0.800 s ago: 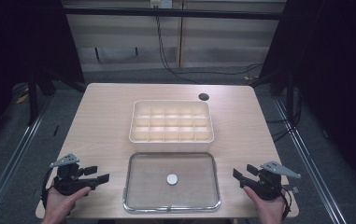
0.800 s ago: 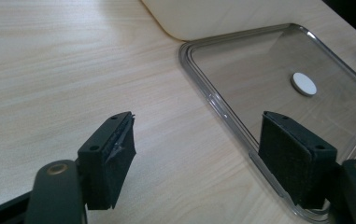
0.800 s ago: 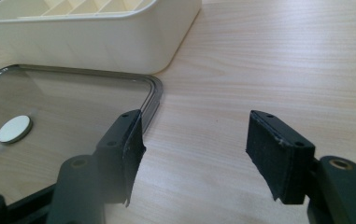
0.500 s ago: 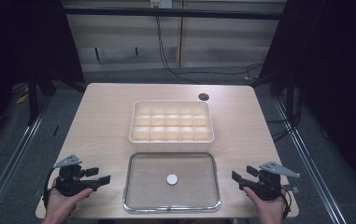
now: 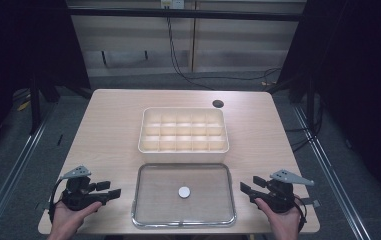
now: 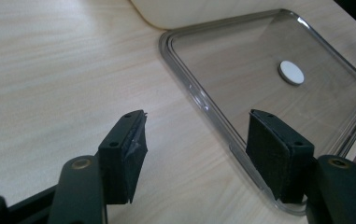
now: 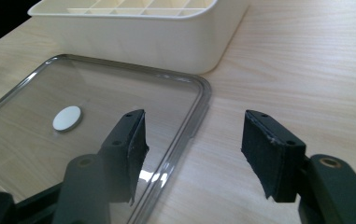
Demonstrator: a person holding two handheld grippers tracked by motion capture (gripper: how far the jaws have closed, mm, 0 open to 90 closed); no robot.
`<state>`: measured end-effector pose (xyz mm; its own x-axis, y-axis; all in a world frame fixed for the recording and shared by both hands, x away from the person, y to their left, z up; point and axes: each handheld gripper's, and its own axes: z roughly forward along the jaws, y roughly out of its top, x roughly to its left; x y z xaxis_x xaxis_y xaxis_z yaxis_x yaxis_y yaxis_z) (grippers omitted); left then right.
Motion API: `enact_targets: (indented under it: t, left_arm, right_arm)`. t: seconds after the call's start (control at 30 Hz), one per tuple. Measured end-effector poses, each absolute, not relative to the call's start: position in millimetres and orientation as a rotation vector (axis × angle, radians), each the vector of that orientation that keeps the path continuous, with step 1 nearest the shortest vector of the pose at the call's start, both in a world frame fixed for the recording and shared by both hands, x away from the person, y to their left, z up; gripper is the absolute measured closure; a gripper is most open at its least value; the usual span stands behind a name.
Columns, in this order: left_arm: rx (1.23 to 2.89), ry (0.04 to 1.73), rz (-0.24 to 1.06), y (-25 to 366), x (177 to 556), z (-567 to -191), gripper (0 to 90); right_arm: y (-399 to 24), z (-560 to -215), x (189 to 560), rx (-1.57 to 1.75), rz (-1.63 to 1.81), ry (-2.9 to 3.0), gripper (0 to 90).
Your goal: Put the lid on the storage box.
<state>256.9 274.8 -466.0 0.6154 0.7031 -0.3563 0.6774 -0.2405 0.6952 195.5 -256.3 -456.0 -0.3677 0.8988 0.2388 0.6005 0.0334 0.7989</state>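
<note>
A clear shallow tray (image 5: 184, 224) lies on the near part of the wooden table, with a small white disc (image 5: 184, 191) at its middle. Behind it stands a cream box (image 5: 183, 148) divided into several empty compartments. My left gripper (image 5: 112, 189) rests left of the tray, open and pointing at its left rim. In the left gripper view the left gripper (image 6: 199, 126) has nothing between its jaws, and the tray rim (image 6: 199, 100) and disc (image 6: 291, 73) lie ahead. My right gripper (image 5: 248, 186) sits right of the tray. The right gripper (image 7: 194, 126) is open and empty, over the tray's rim (image 7: 203, 88), with the disc (image 7: 67, 118) farther off.
A dark round hole (image 5: 218, 103) marks the table's far right part. The cream box's wall (image 7: 166, 44) stands just past the tray. Bare wood lies left and right of the box. The table's edges drop to a dark floor with cables behind.
My left gripper has crept a little to the right toward the tray's edge. The right gripper, the tray and the disc have stayed where they were.
</note>
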Motion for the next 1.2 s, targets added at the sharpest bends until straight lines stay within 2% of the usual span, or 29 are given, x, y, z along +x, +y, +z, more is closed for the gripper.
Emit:
enact_targets:
  t: [0.4,0.47,0.67,1.0,1.2]
  left_arm:
    - [1.981,1.068,0.066,262.5,275.3,-456.0,37.0]
    - [1.999,1.059,0.087,260.1,278.2,-454.3,39.8]
    - [2.03,1.047,0.092,249.1,290.0,-449.1,42.9]
    - [2.037,1.054,0.063,235.8,300.8,-464.1,46.1]
    - [2.07,1.075,0.048,232.9,301.0,-474.3,43.3]
  right_arm:
    - [-246.0,-448.4,222.4,1.547,1.262,2.103,34.1]
    - [-243.2,-446.9,228.3,1.534,1.243,2.127,39.1]
    - [-228.5,-446.0,248.4,1.453,1.153,2.214,42.1]
    - [-226.3,-467.0,262.4,1.534,1.169,2.201,43.1]
    - [-229.7,-472.4,265.0,1.549,1.145,2.202,40.7]
